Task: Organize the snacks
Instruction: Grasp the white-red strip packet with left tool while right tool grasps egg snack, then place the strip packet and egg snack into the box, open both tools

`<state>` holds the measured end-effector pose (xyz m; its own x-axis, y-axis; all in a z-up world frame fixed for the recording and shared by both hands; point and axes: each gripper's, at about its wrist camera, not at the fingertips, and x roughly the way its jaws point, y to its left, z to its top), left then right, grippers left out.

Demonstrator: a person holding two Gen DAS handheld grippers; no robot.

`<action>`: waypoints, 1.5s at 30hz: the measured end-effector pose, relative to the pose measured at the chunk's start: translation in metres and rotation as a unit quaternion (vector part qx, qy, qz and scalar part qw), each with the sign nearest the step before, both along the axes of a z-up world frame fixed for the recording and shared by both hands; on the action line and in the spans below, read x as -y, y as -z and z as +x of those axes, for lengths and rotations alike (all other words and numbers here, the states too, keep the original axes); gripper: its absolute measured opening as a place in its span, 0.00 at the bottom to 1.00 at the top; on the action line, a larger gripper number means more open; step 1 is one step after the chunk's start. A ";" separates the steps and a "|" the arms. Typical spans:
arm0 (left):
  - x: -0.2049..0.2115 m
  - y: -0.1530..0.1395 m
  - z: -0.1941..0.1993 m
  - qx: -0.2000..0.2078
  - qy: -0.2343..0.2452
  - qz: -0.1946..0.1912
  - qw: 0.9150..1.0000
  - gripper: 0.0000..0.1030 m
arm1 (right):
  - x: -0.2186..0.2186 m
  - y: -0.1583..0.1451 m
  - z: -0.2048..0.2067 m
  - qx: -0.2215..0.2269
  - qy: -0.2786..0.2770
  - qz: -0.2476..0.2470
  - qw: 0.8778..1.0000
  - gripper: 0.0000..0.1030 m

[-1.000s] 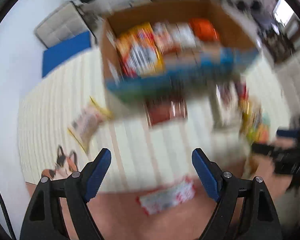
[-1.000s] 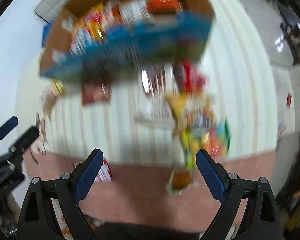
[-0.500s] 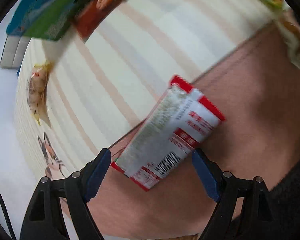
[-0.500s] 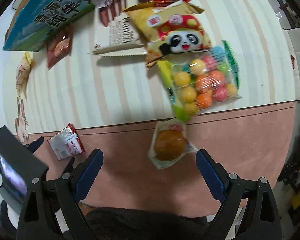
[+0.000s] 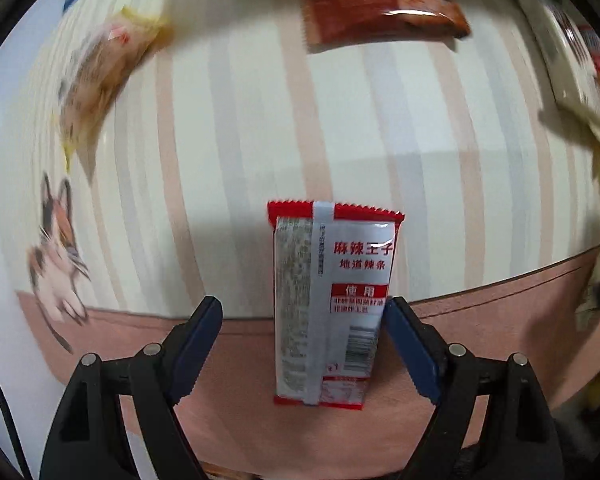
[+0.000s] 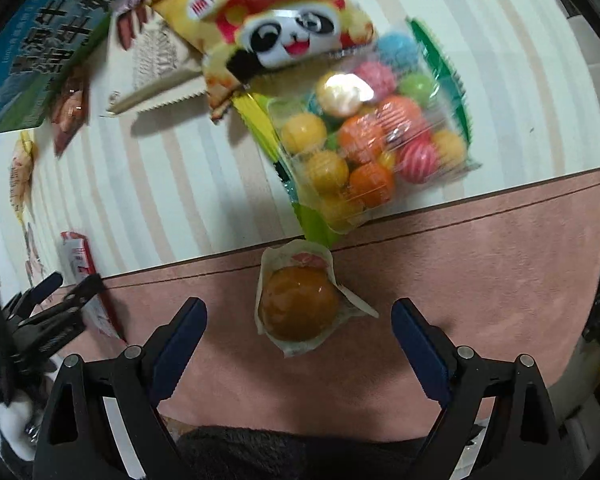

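A red and silver snack packet [image 5: 332,300] lies on the rug, its near end between the open fingers of my left gripper [image 5: 302,346]; the right fingertip [image 5: 400,320] is at its edge. It also shows in the right wrist view [image 6: 80,268], where the left gripper [image 6: 66,286] is seen at the left. A wrapped round bun [image 6: 300,308] lies on the pink border just ahead of my open right gripper [image 6: 298,346], not held. A bag of coloured balls [image 6: 364,136] and a yellow panda packet [image 6: 284,28] lie beyond it.
A blue-green milk carton box [image 6: 40,52] stands at the far left. A brown packet [image 5: 380,4], a pale packet with yellow edge [image 5: 100,68] and a white packet [image 5: 572,52] lie on the striped rug [image 5: 220,160]. A cat picture [image 5: 56,248] is printed on the rug.
Both grippers have dropped low toward the rug. The left one has lined up over the red packet, which now lies lengthwise between its fingers. The right one has closed in on the bun.
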<state>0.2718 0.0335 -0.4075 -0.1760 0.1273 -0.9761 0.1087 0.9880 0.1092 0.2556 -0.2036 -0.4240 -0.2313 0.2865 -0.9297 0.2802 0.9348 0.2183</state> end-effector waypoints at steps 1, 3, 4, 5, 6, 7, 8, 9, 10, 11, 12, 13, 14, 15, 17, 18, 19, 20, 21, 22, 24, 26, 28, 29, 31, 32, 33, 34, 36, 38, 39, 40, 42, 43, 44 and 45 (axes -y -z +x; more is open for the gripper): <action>-0.004 -0.001 -0.002 -0.003 -0.008 -0.007 1.000 0.82 | -0.003 0.004 -0.001 -0.003 -0.002 -0.005 1.000 0.84; -0.011 -0.001 -0.009 -0.010 -0.017 -0.018 1.000 0.82 | -0.012 -0.002 -0.001 0.010 -0.011 -0.031 0.999 0.76; -0.013 0.000 -0.013 -0.014 -0.018 -0.020 1.000 0.82 | -0.018 -0.003 -0.001 0.015 -0.023 -0.045 0.999 0.73; -0.017 0.003 -0.018 -0.018 -0.017 -0.021 0.999 0.82 | -0.023 -0.006 -0.001 0.023 -0.036 -0.061 0.997 0.64; -0.017 0.006 -0.022 -0.022 -0.016 -0.020 0.999 0.82 | -0.027 -0.009 -0.001 0.031 -0.045 -0.069 0.996 0.56; -0.017 0.010 -0.026 -0.029 -0.015 -0.021 0.999 0.82 | -0.032 -0.010 -0.003 0.036 -0.052 -0.067 0.996 0.56; -0.018 0.014 -0.029 -0.034 -0.018 -0.023 0.999 0.82 | -0.035 -0.011 -0.004 0.037 -0.057 -0.069 0.995 0.56; -0.018 0.016 -0.031 -0.036 -0.024 -0.025 0.999 0.81 | -0.039 -0.011 -0.004 0.038 -0.061 -0.069 0.995 0.55; -0.020 0.015 -0.031 -0.027 -0.036 -0.033 0.998 0.80 | -0.042 -0.012 -0.005 0.039 -0.065 -0.067 0.995 0.55; -0.024 0.014 -0.030 -0.021 -0.046 -0.040 0.998 0.74 | -0.050 -0.011 -0.007 0.038 -0.065 -0.063 0.995 0.54; -0.026 0.011 -0.030 -0.014 -0.056 -0.057 0.997 0.61 | -0.053 -0.011 -0.009 0.036 -0.064 -0.059 0.996 0.54; -0.030 0.010 -0.032 -0.009 -0.058 -0.057 0.997 0.54 | -0.056 -0.012 -0.011 0.035 -0.066 -0.057 0.996 0.54; -0.029 0.008 -0.033 -0.005 -0.052 -0.051 0.997 0.49 | -0.065 -0.011 -0.013 0.036 -0.068 -0.058 0.995 0.54; -0.027 0.006 -0.032 -0.002 -0.045 -0.047 0.998 0.47 | -0.071 -0.012 -0.015 0.036 -0.070 -0.058 0.995 0.54; -0.026 0.004 -0.036 0.007 -0.040 -0.041 0.998 0.46 | -0.081 -0.012 -0.019 0.036 -0.073 -0.053 0.995 0.54; -0.025 0.002 -0.035 0.009 -0.039 -0.040 0.998 0.45 | -0.082 -0.012 -0.021 0.036 -0.073 -0.049 0.995 0.54; -0.026 -0.001 -0.035 0.012 -0.041 -0.042 0.998 0.44 | -0.082 -0.010 -0.023 0.035 -0.072 -0.045 0.996 0.53; -0.026 -0.002 -0.036 0.013 -0.044 -0.043 0.998 0.44 | -0.087 -0.010 -0.023 0.034 -0.072 -0.040 0.996 0.53; -0.027 -0.004 -0.038 0.015 -0.047 -0.044 0.998 0.43 | -0.094 -0.011 -0.022 0.034 -0.072 -0.037 0.996 0.53; -0.027 -0.007 -0.039 0.018 -0.050 -0.045 0.998 0.43 | -0.097 -0.011 -0.023 0.036 -0.073 -0.036 0.996 0.53; -0.026 -0.017 -0.043 0.023 -0.053 -0.052 0.997 0.42 | -0.112 -0.009 -0.028 0.038 -0.073 -0.029 0.996 0.53; -0.020 -0.031 -0.047 0.031 -0.054 -0.055 0.997 0.42 | -0.116 -0.015 -0.031 0.042 -0.072 -0.021 0.996 0.53; -0.020 -0.045 -0.049 0.039 -0.055 -0.065 0.996 0.42 | -0.113 -0.021 -0.029 0.049 -0.070 -0.012 0.996 0.53; -0.023 -0.052 -0.047 0.042 -0.054 -0.068 0.995 0.42 | -0.112 -0.026 -0.026 0.053 -0.070 -0.008 0.996 0.53; -0.020 -0.069 -0.046 0.053 -0.053 -0.081 0.994 0.42 | -0.116 -0.039 -0.025 0.064 -0.066 0.004 0.996 0.53; -0.018 -0.079 -0.046 0.060 -0.052 -0.087 0.993 0.42 | -0.117 -0.044 -0.023 0.068 -0.065 0.010 0.995 0.53; -0.017 -0.087 -0.045 0.066 -0.052 -0.093 0.992 0.42 | -0.118 -0.052 -0.022 0.075 -0.064 0.017 0.995 0.53; -0.015 -0.097 -0.043 0.074 -0.051 -0.099 0.991 0.42 | -0.119 -0.060 -0.020 0.082 -0.063 0.023 0.994 0.53; -0.013 -0.116 -0.037 0.088 -0.055 -0.115 0.988 0.42 | -0.120 -0.078 -0.015 0.098 -0.062 0.030 0.993 0.53; -0.008 -0.139 -0.025 0.103 -0.059 -0.130 0.984 0.42 | -0.119 -0.098 -0.007 0.116 -0.058 0.040 0.991 0.53; -0.007 -0.152 -0.019 0.112 -0.063 -0.140 0.982 0.42 | -0.115 -0.106 -0.005 0.125 -0.056 0.044 0.990 0.53; -0.004 -0.162 -0.010 0.119 -0.064 -0.148 0.980 0.42 | -0.113 -0.116 0.001 0.136 -0.054 0.047 0.988 0.53; -0.001 -0.179 0.007 0.133 -0.067 -0.160 0.976 0.42 | -0.097 -0.130 0.029 0.154 -0.050 0.055 0.985 0.53; 0.002 -0.187 0.016 0.139 -0.068 -0.168 0.974 0.42 | -0.094 -0.141 0.038 0.165 -0.048 0.059 0.983 0.53; 0.007 -0.190 0.027 0.143 -0.068 -0.174 0.972 0.42 | -0.090 -0.151 0.050 0.176 -0.046 0.062 0.981 0.53; 0.009 -0.194 0.040 0.147 -0.070 -0.179 0.970 0.42 | -0.086 -0.161 0.062 0.186 -0.044 0.065 0.979 0.53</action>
